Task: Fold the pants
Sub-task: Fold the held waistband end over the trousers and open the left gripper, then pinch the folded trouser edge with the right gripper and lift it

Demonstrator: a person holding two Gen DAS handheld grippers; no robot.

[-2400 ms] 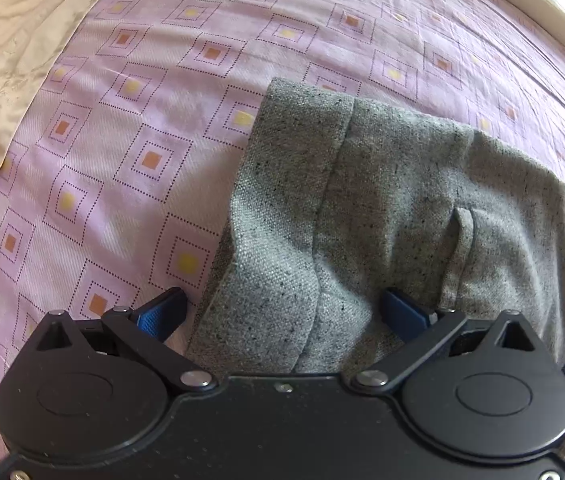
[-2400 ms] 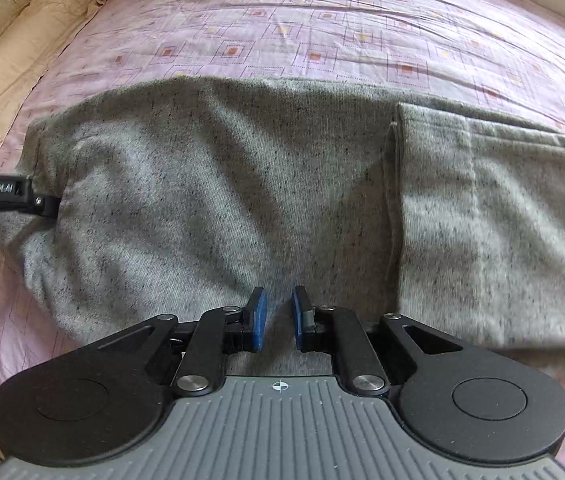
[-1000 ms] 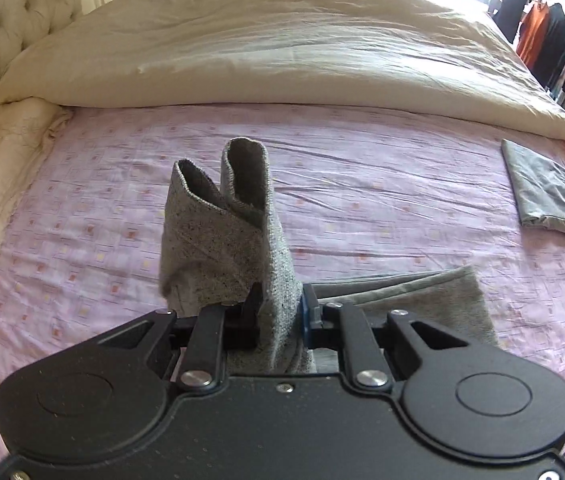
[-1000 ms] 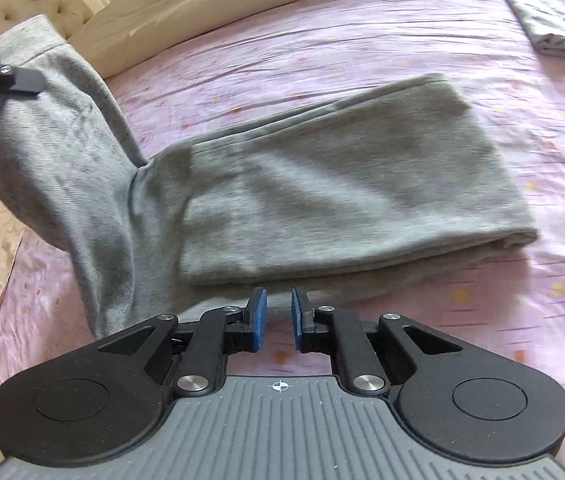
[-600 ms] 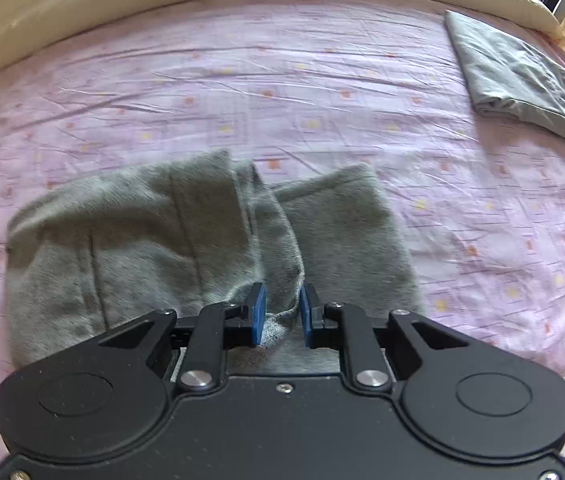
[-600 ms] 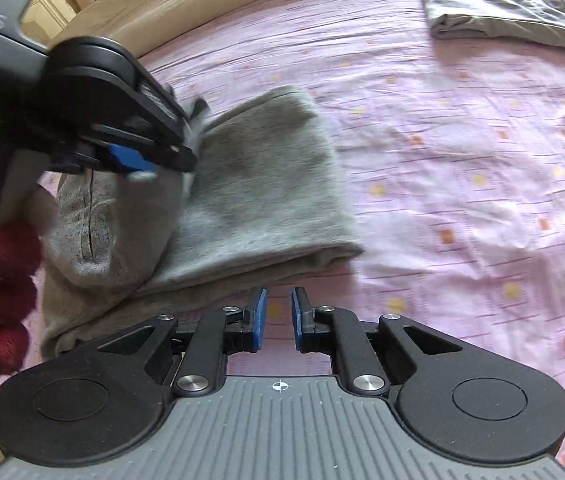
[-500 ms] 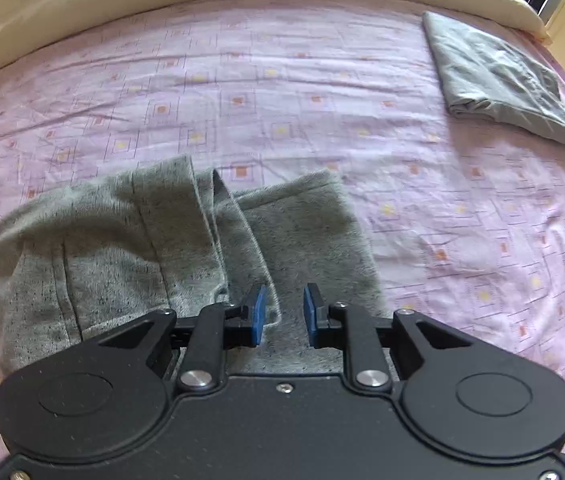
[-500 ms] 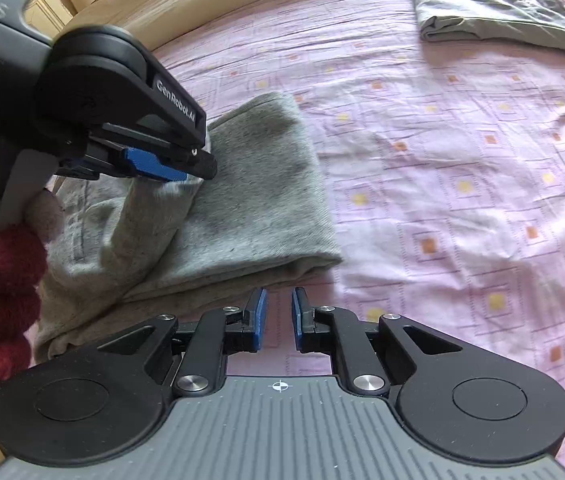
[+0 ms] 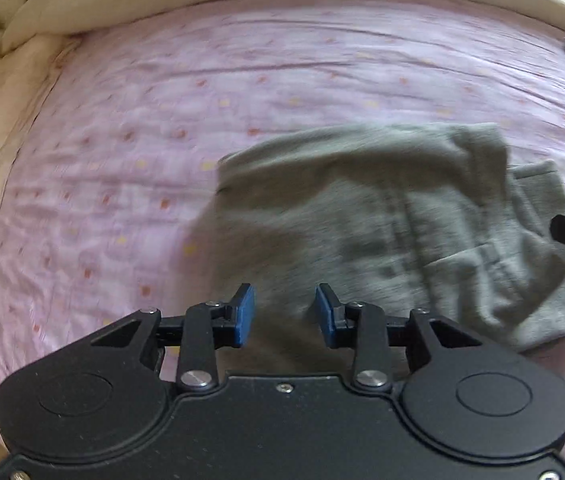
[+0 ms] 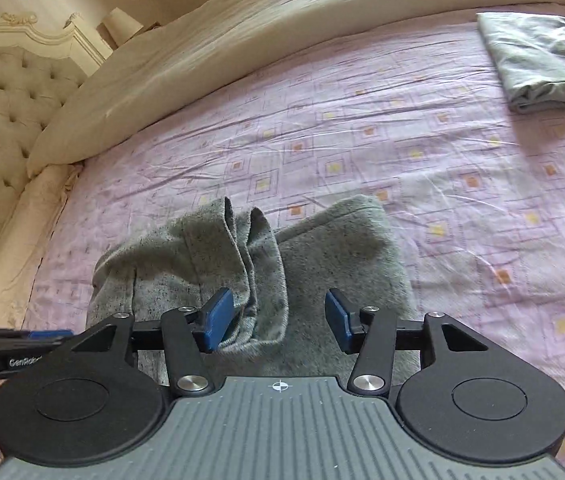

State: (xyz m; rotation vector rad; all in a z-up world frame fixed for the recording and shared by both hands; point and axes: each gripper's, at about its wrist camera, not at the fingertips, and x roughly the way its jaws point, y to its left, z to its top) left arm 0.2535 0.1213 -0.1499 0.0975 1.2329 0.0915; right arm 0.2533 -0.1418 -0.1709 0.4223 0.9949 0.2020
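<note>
Your left claw is released, its blue pads spread apart with nothing between them, hovering above the near edge of the gray pants. From the left wrist view the pants lie folded into a compact bundle on the bed's pink patterned sheet, spreading from the claw toward 1 and 2 o'clock; that view is blurred, so the seams are hard to read. A black tip of your right claw shows at 3 o'clock in that view, at the bundle's right edge. Your right claw is also released, pads wide apart; from the right wrist view the folded cuff ends of the pants rise between the pads, closer to the left pad, but whether they touch it you cannot tell. The bundle there runs from 9 o'clock up to 1 o'clock ahead of the claw. Part of your left claw with its blue pad appears at 8 o'clock in the right wrist view, just beside the bundle's left edge. A cream duvet lies along the far side of the bed, a tufted headboard stands at 10 o'clock, and a separate folded gray garment rests on the sheet at 2 o'clock, well apart from the pants.
</note>
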